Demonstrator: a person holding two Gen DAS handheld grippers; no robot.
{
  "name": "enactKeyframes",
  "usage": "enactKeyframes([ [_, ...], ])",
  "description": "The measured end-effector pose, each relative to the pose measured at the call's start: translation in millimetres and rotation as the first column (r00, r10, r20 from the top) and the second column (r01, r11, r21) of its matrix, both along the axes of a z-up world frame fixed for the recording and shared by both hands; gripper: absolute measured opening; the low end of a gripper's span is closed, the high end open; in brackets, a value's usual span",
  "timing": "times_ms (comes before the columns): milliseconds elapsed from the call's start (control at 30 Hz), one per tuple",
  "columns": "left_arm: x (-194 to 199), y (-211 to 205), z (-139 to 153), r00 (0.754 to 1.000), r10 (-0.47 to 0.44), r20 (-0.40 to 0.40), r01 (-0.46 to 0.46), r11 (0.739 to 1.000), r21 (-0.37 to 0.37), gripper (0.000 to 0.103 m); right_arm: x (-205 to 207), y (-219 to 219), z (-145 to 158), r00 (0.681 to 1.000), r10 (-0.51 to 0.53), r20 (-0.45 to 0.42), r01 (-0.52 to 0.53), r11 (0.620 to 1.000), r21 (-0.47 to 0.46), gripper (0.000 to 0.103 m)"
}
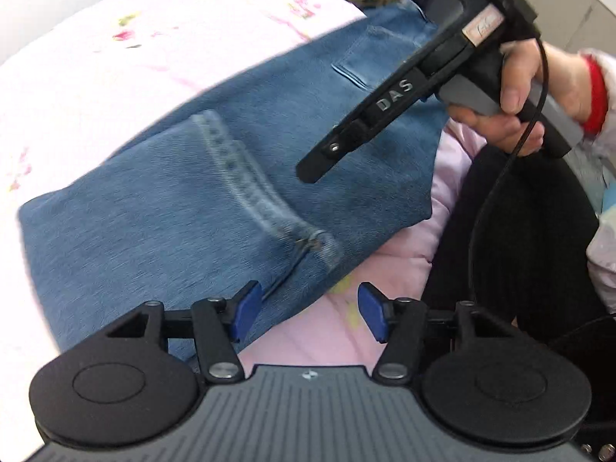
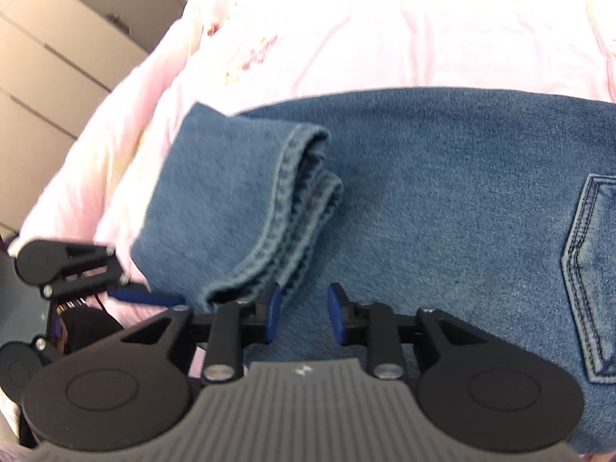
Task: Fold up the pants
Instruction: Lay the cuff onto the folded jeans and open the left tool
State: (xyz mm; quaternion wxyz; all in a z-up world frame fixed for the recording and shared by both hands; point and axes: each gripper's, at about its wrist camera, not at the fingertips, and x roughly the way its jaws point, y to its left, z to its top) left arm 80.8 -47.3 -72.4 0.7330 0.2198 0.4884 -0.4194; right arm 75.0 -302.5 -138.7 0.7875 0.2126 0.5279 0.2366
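Blue jeans (image 1: 161, 208) lie folded on the bed, with the leg hems (image 1: 238, 173) laid over the seat part near a back pocket (image 1: 358, 65). My left gripper (image 1: 310, 310) is open at the near edge of the denim, one blue pad over the cloth, the other over the quilt. In the right wrist view the jeans (image 2: 442, 200) fill the middle, with the doubled hems (image 2: 296, 208) and a pocket (image 2: 589, 269). My right gripper (image 2: 304, 313) is open just above the denim beside the hems, nothing pinched. It also shows from the side as the right gripper (image 1: 308, 171), held by a hand (image 1: 519, 84).
A pink floral quilt (image 1: 115, 57) covers the bed under the jeans. The person's dark-clothed leg (image 1: 519, 238) stands at the right edge of the bed. Beige cupboard doors (image 2: 57, 57) rise beyond the bed. The left gripper (image 2: 146, 296) shows at the jeans' left corner.
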Motion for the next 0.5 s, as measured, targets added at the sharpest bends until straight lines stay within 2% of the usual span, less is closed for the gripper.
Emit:
enactKeyframes([
  [33,1,8,5,1.000,0.017,0.022,-0.018,1.000,0.002,0.068,0,1,2,1.000,-0.011,0.001,0.011,1.000,0.009,0.039],
  [167,6,39,13,0.991,0.082,0.104,-0.088,0.994,0.061,0.067,7,11,13,1.000,-0.030,-0.003,0.030,0.998,0.060,0.039],
  [300,14,64,11,0.979,0.107,0.174,-0.130,0.983,0.129,0.068,9,30,13,0.998,-0.027,-0.059,0.033,0.994,0.106,0.038],
  [400,20,81,-1,0.980,0.097,0.175,-0.134,0.968,0.212,0.068,9,50,1,0.993,-0.017,-0.114,0.028,0.996,0.089,0.038],
  [467,21,89,-12,0.980,0.096,0.177,-0.140,0.955,0.262,0.068,10,58,-8,0.990,-0.025,-0.140,0.036,0.996,0.077,0.034],
  [500,21,92,-17,0.979,0.096,0.180,-0.145,0.949,0.281,0.068,10,60,-11,0.988,-0.028,-0.151,0.039,0.997,0.072,0.026],
])
